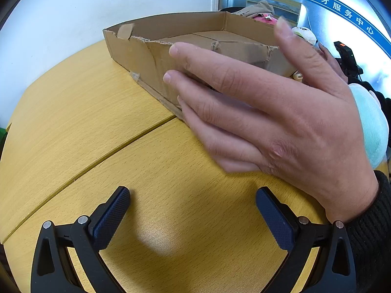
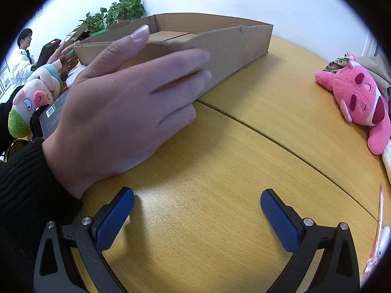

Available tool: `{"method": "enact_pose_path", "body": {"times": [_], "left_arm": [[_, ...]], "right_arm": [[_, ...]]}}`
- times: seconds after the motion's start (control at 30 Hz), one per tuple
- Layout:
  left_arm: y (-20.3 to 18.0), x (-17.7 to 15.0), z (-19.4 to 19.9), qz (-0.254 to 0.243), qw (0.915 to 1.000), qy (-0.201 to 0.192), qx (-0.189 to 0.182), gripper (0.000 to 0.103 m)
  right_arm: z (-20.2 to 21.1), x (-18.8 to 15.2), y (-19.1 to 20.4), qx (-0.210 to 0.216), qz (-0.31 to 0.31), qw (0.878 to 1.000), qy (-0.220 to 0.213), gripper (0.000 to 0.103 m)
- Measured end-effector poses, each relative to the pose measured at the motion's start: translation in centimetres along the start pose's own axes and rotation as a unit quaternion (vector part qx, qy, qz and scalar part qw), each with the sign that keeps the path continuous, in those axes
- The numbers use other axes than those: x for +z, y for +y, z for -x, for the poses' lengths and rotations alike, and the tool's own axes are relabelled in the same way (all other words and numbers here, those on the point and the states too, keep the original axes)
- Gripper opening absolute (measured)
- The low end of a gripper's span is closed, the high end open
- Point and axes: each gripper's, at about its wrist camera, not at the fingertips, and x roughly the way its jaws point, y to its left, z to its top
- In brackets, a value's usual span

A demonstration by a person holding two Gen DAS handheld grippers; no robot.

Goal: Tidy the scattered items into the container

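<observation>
Plainly, both tools were idle. The left hand-held gripper (image 1: 193,210) hovered low over the tabletop (image 1: 80,131) with its 2 blue pads spread wide and nothing between them; the right hand-held gripper (image 2: 197,212) was spread the same way and equally empty.

The cardboard tray (image 2: 234,46) that serves as the container lay straight ahead of both, farther back on the tabletop, its long axis running across the view with its torn near wall facing the cameras, and it appeared empty. A bare hand (image 1: 281,122) in a black knitted sleeve (image 1: 371,232) hung between the grippers and the tray, fingers pointing toward its near wall; whether they touched the cardboard cannot be told.

The items lay to the sides, not ahead. In the right wrist view a pink plush toy (image 2: 359,100) rested near the right edge, its length running roughly toward the camera, well apart from the tray, with a pink pen (image 2: 377,232) nearer still; the right gripper looked the closer one for both. At the left of that view lay a plush pig (image 2: 34,95) and a dark flat box (image 2: 55,114), likely work for the left gripper.

The surface was pale wood-grain laminate in 2 panels divided by a curved seam. Behind were a white wall, potted plants (image 2: 117,9) and a seated person in white.
</observation>
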Motion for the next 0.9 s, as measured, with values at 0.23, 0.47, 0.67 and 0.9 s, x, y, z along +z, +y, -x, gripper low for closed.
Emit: {"method": "enact_pose_path", "body": {"times": [0.23, 0.47, 0.67, 0.9], "left_arm": [[-0.18, -0.03, 0.03, 0.000, 1.0000, 0.000, 0.000, 0.103], [-0.25, -0.12, -0.05, 0.000, 1.0000, 0.000, 0.000, 0.103], [-0.25, 0.09, -0.21, -0.002, 1.0000, 0.000, -0.001, 0.103], [-0.31, 0.07, -0.21, -0.002, 1.0000, 0.000, -0.001, 0.103]], "right_arm": [[-0.05, 0.04, -0.05, 0.000, 0.000, 1.000, 0.000, 0.103], [-0.07, 0.11, -0.12, 0.000, 0.000, 1.000, 0.000, 0.103], [-0.06, 0.11, -0.13, 0.000, 0.000, 1.000, 0.000, 0.103], [-0.15, 0.16, -0.20, 0.000, 0.000, 1.000, 0.000, 0.103]]}}
